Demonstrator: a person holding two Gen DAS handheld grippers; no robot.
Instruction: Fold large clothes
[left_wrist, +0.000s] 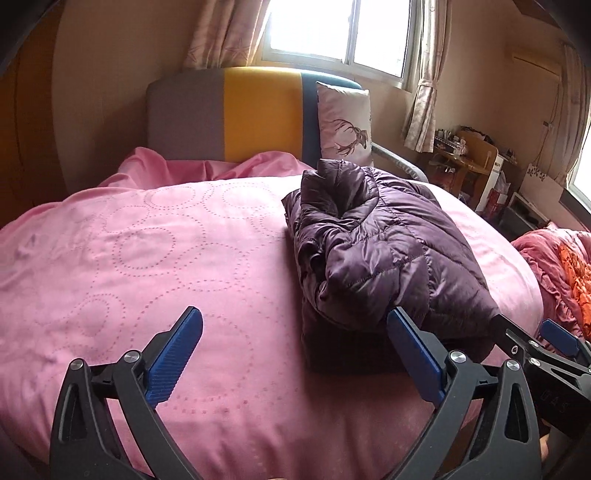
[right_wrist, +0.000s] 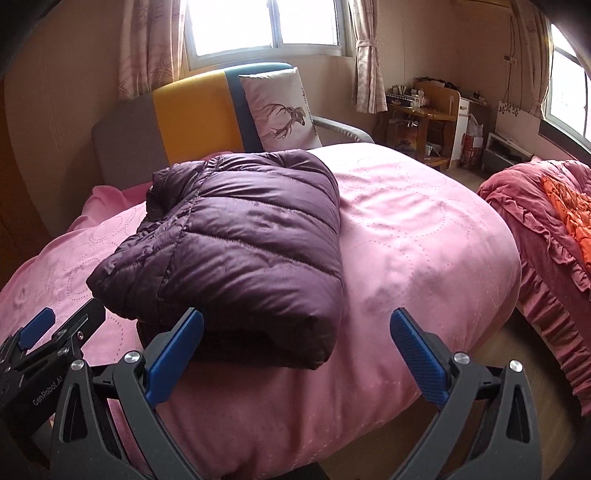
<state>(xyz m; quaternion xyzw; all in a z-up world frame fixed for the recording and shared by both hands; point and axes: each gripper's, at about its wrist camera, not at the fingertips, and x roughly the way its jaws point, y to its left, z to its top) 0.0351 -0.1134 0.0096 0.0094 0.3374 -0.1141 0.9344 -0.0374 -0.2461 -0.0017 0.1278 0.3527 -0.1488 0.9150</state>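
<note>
Left tool (left_wrist: 295, 332) stands wide, nothing between its blue pads; its right pad sits just beside the near edge of the purple puffer jacket (left_wrist: 376, 240) — touching or not, the left wrist view can't settle. Jacket looks folded into a compact bundle, lying on the pink bed (left_wrist: 147, 240) toward its right half, collar end toward the headboard (left_wrist: 236, 110). Right tool (right_wrist: 297, 332) is also wide and empty, left pad at the bundle's near edge, right pad over bare bedding. Judgement: fold looks finished, the step in hand is letting go. To do it well, both tools should back straight off without snagging the slippery shell. Puffy fill may spring open; a light press on top would settle it.
</note>
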